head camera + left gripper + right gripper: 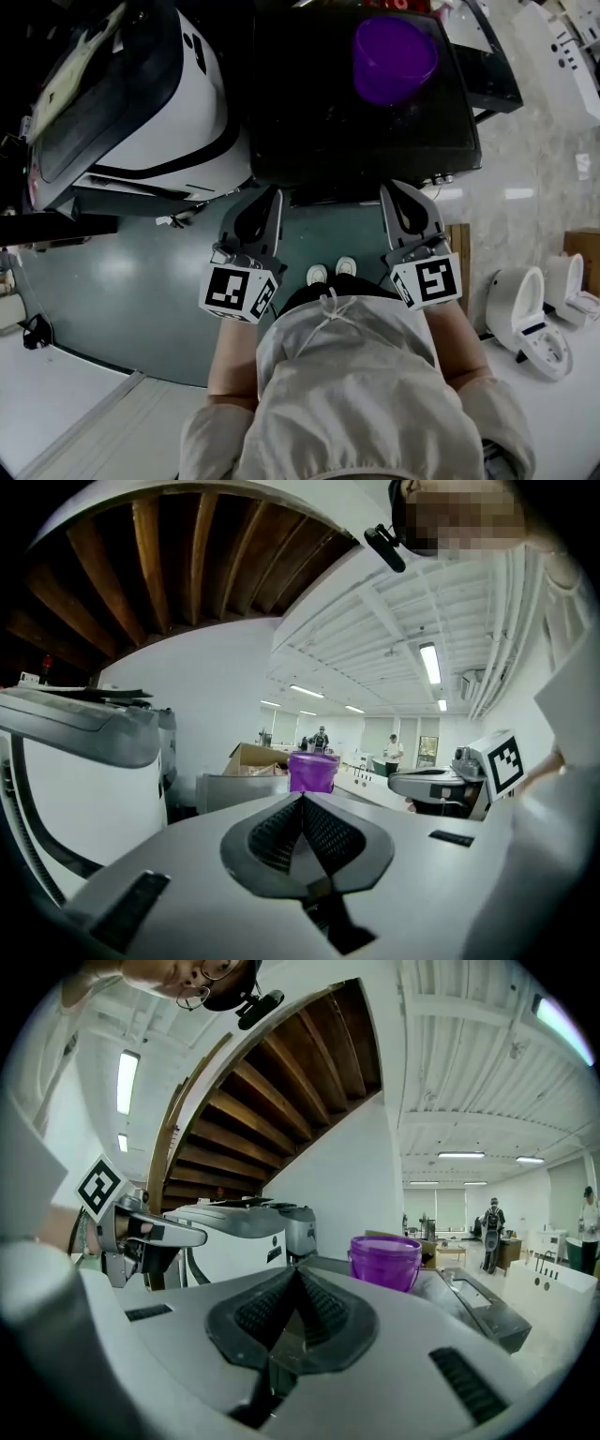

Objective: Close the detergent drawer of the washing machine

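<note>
A dark-topped washing machine (356,131) stands in front of me with a purple bucket (394,54) on its top. The bucket (312,772) also shows beyond the jaws in the left gripper view, and the bucket (384,1260) in the right gripper view. I cannot pick out the detergent drawer for certain; a dark tray-like part (492,66) juts out at the machine's right. My left gripper (270,194) and right gripper (396,187) are held side by side close to my body, short of the machine's front. Both are shut with nothing between the jaws, the left gripper (303,799) and the right gripper (298,1271).
A white machine with a dark lid (141,103) stands to the left of the washer. White toilets (525,314) and a cardboard box (586,253) stand on the floor at the right. Green floor (122,281) lies between me and the machines. People (392,752) stand far back in the hall.
</note>
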`<state>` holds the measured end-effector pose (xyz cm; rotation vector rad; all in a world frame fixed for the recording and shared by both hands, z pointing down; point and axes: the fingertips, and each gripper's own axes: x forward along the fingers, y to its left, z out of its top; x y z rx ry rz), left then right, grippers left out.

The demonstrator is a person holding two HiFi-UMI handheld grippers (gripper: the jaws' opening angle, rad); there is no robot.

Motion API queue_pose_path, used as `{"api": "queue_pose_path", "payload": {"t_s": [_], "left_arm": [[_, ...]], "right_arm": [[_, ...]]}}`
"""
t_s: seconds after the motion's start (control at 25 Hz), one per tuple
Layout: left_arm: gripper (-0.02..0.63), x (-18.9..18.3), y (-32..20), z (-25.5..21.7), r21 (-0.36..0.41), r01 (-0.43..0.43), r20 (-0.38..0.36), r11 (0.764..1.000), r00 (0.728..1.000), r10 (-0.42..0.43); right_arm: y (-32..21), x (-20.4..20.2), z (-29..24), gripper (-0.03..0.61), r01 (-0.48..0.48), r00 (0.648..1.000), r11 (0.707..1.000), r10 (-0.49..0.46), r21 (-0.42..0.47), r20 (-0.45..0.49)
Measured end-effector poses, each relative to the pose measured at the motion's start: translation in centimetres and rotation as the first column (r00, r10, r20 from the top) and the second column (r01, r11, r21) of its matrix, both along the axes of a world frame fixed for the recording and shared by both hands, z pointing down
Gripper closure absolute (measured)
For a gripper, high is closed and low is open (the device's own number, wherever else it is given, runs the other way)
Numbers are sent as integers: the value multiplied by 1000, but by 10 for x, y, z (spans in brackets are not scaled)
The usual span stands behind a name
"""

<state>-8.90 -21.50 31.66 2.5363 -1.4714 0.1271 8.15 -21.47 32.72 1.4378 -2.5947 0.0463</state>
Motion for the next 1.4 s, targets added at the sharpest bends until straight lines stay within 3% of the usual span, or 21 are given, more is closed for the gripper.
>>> {"api": "queue_pose_path", "payload": {"t_s": [0.36,0.56,0.92,1.4], "left_arm": [[594,13,10,-64,102,-26,34,994,999,23],[594,20,13,-79,126,-43,45,991,998,38],[594,35,22,-78,114,-106,92,988,991,95],[594,37,31,-85,124,-112,75,986,992,104]], "right_arm": [[7,31,-50,575,-60,998,994,59,89,15],[11,44,-57,577,-102,995,991,100,84,31],[27,41,-70,577,-43,999,992,45,122,-20],[41,31,-78,577,0,999,991,7,137,-46]]}}
